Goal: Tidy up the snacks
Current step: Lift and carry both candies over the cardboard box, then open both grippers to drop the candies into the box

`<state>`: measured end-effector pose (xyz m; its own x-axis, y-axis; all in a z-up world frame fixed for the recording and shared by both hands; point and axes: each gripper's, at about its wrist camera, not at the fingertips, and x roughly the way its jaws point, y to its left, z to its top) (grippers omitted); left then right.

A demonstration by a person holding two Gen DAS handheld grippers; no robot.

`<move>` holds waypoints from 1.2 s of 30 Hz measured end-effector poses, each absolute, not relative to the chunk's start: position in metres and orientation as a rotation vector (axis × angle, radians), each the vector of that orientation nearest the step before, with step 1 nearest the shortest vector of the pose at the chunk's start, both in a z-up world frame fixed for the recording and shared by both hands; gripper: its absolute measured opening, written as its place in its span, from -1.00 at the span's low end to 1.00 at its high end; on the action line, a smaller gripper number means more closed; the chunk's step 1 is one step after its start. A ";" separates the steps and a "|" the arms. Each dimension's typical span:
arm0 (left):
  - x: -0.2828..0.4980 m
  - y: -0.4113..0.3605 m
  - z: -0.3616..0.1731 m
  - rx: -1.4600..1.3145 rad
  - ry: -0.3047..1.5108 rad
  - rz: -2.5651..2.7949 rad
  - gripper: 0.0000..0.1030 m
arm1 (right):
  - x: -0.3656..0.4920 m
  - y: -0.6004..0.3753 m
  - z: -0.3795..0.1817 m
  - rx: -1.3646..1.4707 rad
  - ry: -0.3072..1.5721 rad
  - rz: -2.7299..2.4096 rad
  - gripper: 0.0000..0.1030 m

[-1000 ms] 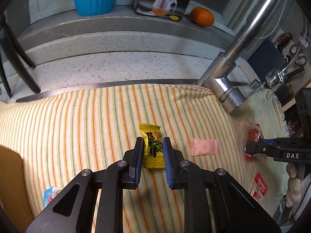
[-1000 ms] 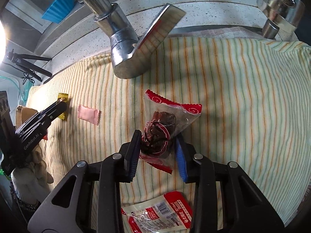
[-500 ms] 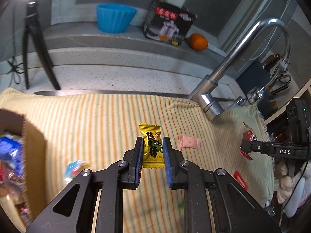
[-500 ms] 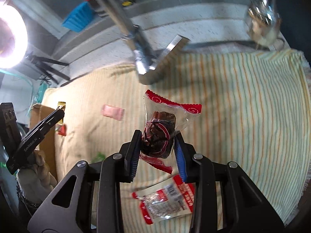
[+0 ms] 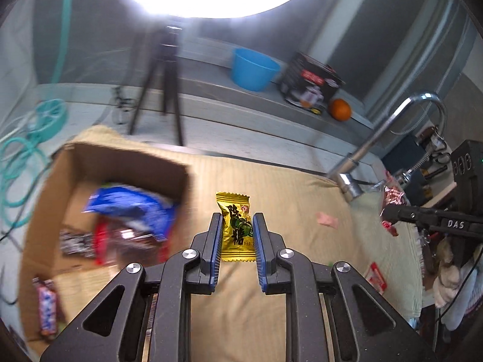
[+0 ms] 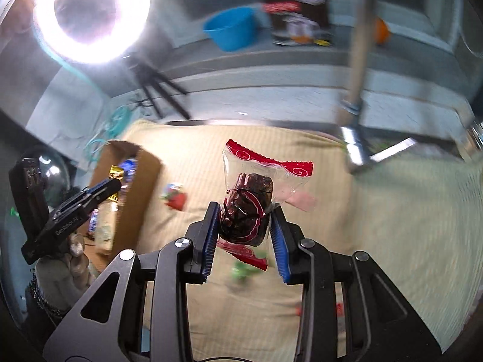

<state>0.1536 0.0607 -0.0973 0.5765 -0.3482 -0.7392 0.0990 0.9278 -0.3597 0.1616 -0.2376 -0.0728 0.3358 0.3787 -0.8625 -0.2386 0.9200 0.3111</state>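
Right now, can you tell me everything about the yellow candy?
The yellow candy is a small, flat, shiny wrapper with zigzag crimped ends at top and bottom. It has dark printed characters down the front, a green fruit picture and a small red mark near the top. It stands upright, pinched at its sides between the blue pads of the left gripper, whose fingers are shut on it. It is held up above the striped cloth, just right of the cardboard box. Nothing else touches it.
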 end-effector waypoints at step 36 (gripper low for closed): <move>0.103 0.179 -0.115 -0.325 0.949 -0.053 -0.18 | 0.138 0.014 -0.100 -0.184 1.159 0.793 0.35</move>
<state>0.1033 0.1795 -0.1148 0.5849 -0.1863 -0.7894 -0.0969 0.9503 -0.2960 0.1375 0.0136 -0.0997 0.1679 0.4631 -0.8702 -0.6429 0.7206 0.2595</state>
